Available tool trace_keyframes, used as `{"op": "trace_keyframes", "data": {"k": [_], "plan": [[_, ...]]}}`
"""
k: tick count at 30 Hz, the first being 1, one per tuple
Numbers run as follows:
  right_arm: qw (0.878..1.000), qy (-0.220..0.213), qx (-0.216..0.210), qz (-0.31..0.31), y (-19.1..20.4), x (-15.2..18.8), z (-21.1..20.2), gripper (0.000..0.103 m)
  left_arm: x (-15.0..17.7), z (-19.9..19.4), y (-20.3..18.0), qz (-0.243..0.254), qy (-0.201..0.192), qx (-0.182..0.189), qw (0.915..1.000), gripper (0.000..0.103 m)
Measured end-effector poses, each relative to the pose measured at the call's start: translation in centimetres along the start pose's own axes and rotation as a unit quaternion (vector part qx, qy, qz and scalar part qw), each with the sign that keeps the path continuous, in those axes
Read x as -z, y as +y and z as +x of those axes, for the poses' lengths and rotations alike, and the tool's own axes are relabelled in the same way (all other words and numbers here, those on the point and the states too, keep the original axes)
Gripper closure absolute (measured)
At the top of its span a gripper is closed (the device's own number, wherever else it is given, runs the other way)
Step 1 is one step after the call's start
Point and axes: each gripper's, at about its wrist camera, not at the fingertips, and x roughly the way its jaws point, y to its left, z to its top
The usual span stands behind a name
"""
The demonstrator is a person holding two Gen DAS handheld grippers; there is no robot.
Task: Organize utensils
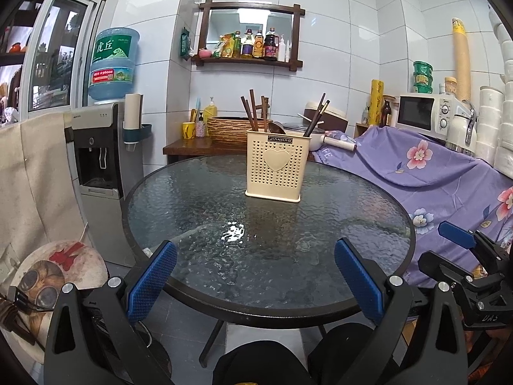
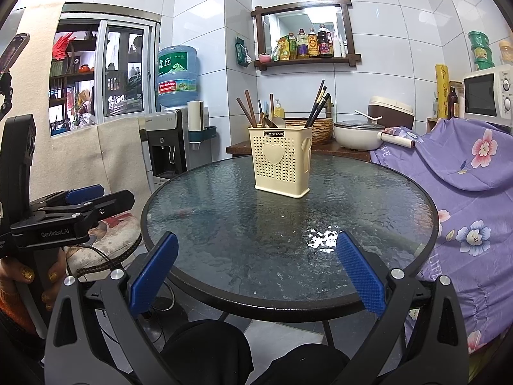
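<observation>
With both grippers, left [image 1: 255,284] and right [image 2: 256,276], empty and jaws wide over the bare surface [image 2: 368,192], I'd reach for one chopstick [image 2: 315,106] high above the holder [image 2: 282,163].

Right wrist view: a utensil holder [image 2: 282,163] on a round glass table [image 2: 224,224], framed by the wide-spread blue pads of the right gripper [image 2: 256,272].

The cream, perforated holder, marked with a heart, is seen upright just above frame centre. Brown chopsticks [image 2: 248,109] and a spoon [image 2: 277,122] are held in its left part, dark chopsticks [image 2: 317,106] in its right. Nothing is held between the right gripper's pads. The left gripper [image 2: 80,199] is seen at the left edge; its state cannot be judged. A water dispenser [image 2: 170,141] is seen upper left, purple floral cloth [image 2: 465,166] at right.
</observation>
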Motion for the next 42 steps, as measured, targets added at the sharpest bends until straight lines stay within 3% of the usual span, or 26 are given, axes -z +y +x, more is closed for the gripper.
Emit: {"op": "trace_keyframes", "data": {"k": [28, 42], "plan": [[1.000, 0.002, -0.001, -0.001, 0.20, -0.13, 0.02, 0.006, -0.04, 0.05, 0.02, -0.017, 0.001, 0.016, 0.9997, 0.006], [1.000, 0.003, -0.001, 0.001, 0.19, -0.06, 0.08, 0.006, 0.00, 0.14, -0.51, -0.002, 0.004, 0.005, 1.0000, 0.006]]}}
